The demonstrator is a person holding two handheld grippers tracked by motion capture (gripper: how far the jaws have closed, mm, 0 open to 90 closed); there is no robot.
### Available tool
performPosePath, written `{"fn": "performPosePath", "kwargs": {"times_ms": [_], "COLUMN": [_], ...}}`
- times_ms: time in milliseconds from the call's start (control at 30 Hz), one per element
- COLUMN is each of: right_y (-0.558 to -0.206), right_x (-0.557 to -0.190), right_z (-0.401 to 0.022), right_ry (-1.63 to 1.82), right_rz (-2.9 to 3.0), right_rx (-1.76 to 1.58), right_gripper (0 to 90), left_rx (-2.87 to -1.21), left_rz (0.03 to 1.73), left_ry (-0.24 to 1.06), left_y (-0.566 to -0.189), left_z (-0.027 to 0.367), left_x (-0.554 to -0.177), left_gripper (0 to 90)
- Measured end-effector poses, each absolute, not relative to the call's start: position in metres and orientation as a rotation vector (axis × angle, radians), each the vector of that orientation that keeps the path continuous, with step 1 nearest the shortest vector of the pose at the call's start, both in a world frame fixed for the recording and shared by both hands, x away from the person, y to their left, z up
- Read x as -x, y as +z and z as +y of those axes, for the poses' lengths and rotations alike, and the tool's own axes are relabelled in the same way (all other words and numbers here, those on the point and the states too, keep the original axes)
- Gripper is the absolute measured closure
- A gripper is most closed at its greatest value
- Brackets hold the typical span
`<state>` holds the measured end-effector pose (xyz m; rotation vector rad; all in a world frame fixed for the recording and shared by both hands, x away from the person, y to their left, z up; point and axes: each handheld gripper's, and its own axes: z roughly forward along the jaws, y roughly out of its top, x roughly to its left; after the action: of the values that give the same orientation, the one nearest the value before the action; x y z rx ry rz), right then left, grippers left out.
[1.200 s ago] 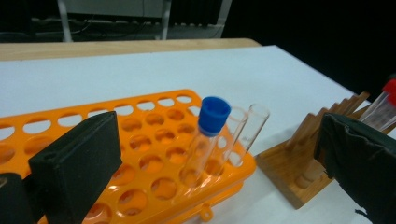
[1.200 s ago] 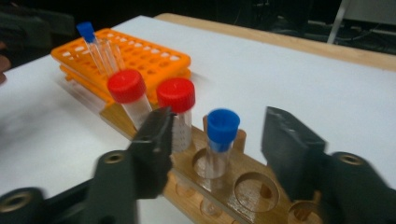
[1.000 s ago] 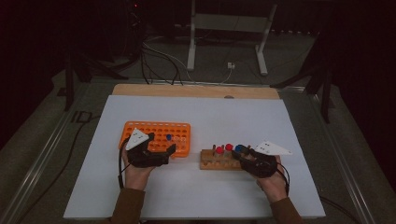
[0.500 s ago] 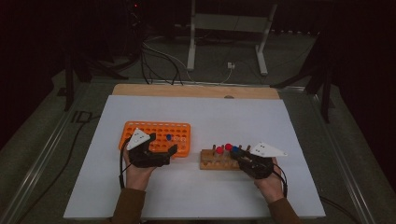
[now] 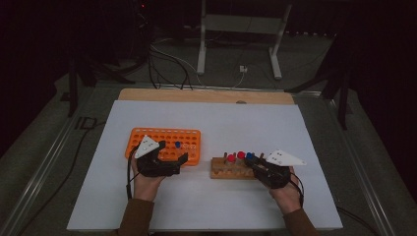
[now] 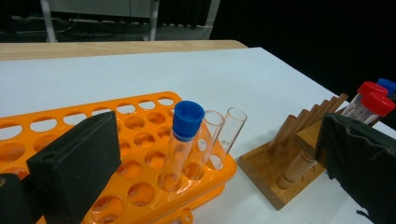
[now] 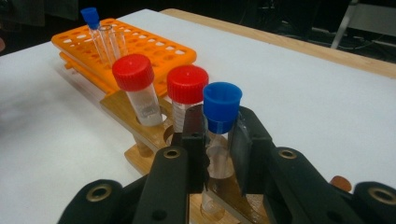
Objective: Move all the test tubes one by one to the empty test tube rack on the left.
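A wooden rack (image 5: 228,170) (image 7: 140,126) holds two red-capped tubes (image 7: 137,88) and a blue-capped tube (image 7: 219,121). My right gripper (image 7: 218,154) (image 5: 254,164) is shut on the blue-capped tube, which stands upright in the rack's right end. An orange rack (image 5: 164,140) (image 6: 135,140) carries another blue-capped tube (image 6: 184,135) and two uncapped glass tubes (image 6: 219,135) side by side. My left gripper (image 6: 215,163) (image 5: 173,157) stands wide open at the orange rack's near edge, with nothing between its fingers.
White sheet (image 5: 246,123) covers the table, with a wooden strip (image 5: 196,96) along the far edge. Beyond the table stand a metal stand (image 5: 236,29) and loose cables (image 5: 167,64) on the floor. The wooden rack's pegs (image 6: 299,123) lie right of the orange rack.
My right gripper has edged slightly left toward the wooden rack's right end. The left hand has stayed by the orange rack.
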<state>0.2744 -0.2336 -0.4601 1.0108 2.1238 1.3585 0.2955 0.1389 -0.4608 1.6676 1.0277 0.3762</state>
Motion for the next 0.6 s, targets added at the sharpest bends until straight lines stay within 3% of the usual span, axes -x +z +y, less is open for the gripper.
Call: {"fn": "performPosePath", "kwargs": {"times_ms": [600], "right_y": [-0.438], "right_x": [-0.267], "right_z": [-0.244], "right_ry": [1.425], "right_rz": [2.040], "right_rx": [-1.005], "right_gripper": [76.4], "left_rx": [-1.666], "left_rz": [1.008], "left_ry": [0.365], "left_y": [-0.457], "left_z": [0.136], "left_x": [-0.294], "left_gripper": [1.2]}}
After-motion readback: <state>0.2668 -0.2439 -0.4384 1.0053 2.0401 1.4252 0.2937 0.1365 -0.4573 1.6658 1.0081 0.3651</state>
